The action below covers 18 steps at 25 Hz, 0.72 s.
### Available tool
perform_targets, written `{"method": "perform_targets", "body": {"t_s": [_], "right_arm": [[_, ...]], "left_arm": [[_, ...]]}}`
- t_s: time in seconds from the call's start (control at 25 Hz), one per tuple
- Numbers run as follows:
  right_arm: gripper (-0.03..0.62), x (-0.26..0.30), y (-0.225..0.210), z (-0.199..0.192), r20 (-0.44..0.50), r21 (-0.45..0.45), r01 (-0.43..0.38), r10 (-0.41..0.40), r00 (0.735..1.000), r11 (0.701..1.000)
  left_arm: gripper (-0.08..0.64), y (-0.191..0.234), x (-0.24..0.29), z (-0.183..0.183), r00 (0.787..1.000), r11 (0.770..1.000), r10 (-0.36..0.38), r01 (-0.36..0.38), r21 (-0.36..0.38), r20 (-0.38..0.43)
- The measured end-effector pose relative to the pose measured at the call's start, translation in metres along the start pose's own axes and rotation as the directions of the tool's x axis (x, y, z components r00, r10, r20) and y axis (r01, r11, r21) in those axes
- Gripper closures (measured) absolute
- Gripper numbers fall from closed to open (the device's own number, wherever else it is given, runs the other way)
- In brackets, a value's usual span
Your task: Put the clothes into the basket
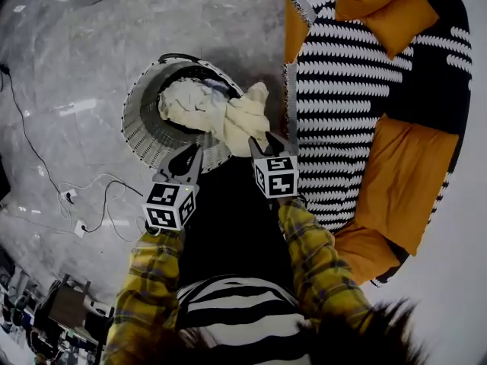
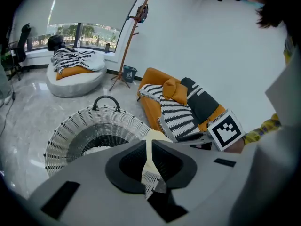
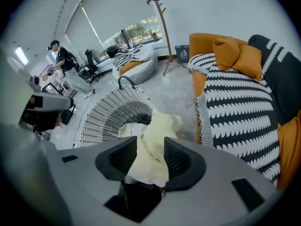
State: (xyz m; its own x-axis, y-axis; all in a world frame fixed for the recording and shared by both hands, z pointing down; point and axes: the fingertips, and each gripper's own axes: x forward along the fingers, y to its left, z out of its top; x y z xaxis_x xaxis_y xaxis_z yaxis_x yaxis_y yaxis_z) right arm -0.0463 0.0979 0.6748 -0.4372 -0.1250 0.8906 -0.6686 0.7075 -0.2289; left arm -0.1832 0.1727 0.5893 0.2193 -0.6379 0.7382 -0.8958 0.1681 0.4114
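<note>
Cream cloth (image 1: 243, 120) lies half in the wicker basket (image 1: 137, 124), trailing over its rim to the left gripper (image 1: 195, 153) and right gripper (image 1: 270, 143), whose fingers clamp its near end; the basket mouth lies just ahead.

The grey marble floor (image 1: 76, 67) carries a white wicker basket (image 1: 141, 128), standing just beside the orange sofa (image 1: 411, 173). Thin black cables (image 1: 99, 177) trail across it near the basket

cloth (image 1: 228, 116): cream | basket (image 1: 137, 124): white, black weave | throw (image 1: 342, 90): black-white stripes | cushion (image 1: 396, 10): orange | sleeve (image 1: 148, 280): yellow plaid
</note>
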Motion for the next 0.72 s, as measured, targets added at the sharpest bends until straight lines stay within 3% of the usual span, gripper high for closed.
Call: {"method": "perform_targets", "body": {"t_s": [0.56, 0.72], "right_arm": [[0.405, 0.066, -0.023, -0.022, -0.120, -0.006, -0.017, 0.016, 0.993, 1.000], [0.487, 0.065, -0.020, -0.026, -0.139, -0.024, -0.047, 0.043, 0.989, 0.999]], "left_arm": [[0.514, 0.017, 0.047, -0.028, 0.998, 0.994, 0.034, -0.039, -0.099, -0.057], [0.514, 0.014, 0.046, -0.028, 0.998, 0.992, 0.045, -0.051, -0.119, -0.045]]}}
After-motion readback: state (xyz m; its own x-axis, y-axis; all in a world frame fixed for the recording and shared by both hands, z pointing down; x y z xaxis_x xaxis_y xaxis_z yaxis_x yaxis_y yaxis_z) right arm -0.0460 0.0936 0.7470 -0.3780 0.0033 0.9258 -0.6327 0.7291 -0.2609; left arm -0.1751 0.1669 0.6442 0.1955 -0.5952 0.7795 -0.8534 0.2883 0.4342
